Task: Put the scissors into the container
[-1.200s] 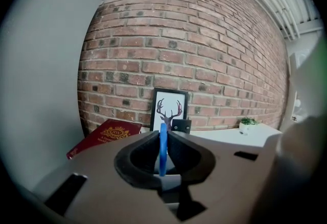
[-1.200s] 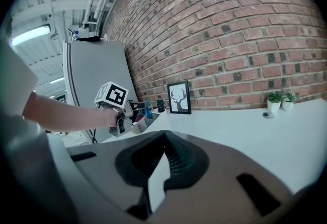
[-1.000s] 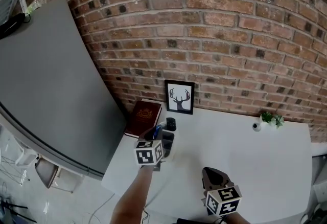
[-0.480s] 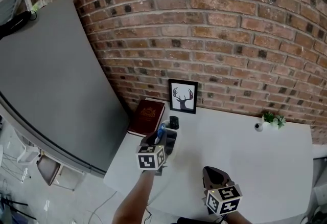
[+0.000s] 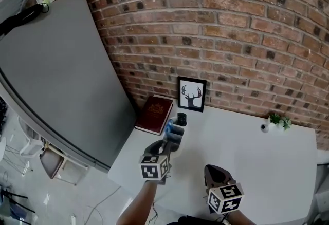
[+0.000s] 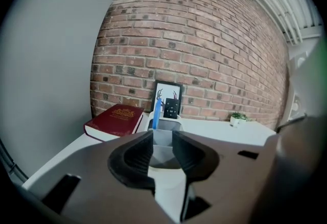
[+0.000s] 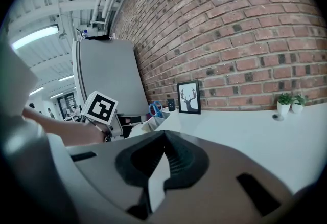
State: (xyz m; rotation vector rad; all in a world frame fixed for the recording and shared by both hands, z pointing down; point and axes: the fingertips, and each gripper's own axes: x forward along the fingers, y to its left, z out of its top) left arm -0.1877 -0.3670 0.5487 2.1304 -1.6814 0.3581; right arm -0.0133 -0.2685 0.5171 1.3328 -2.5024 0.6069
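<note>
scissors [image 5: 169, 126]: upright inside the container [image 5: 175, 135], blue handles poking above the rim at its upper-left end, left of centre in the head view; in the left gripper view [image 6: 156, 112], just above the gap between the jaws.
container: pale, open-topped, on the white table [image 5: 257, 152], just beside the dark red book [image 5: 154, 114]; exact compartment holding the scissors not clear.
left gripper [image 5: 165, 146]: lower centre of the head view, just short of the container, not touching it; fingers released, jaws parted with nothing between them, only the container's near wall [image 6: 164, 136] visible beyond the gap.
right gripper [image 5: 215, 172]: bottom of the head view, right of the left gripper, well apart from the container; in its own view [image 7: 163, 135] jaw tips pressed together, holding nothing.
framed deer print [image 5: 192, 94]: upright against the brick wall [image 5: 231, 39], above the container.
small black object [image 5: 182, 118]: between print and container.
plant [image 5: 278, 122]: far right, at the foot of the wall.
grey panel [image 5: 56, 64]: filling the left of the frame.
</note>
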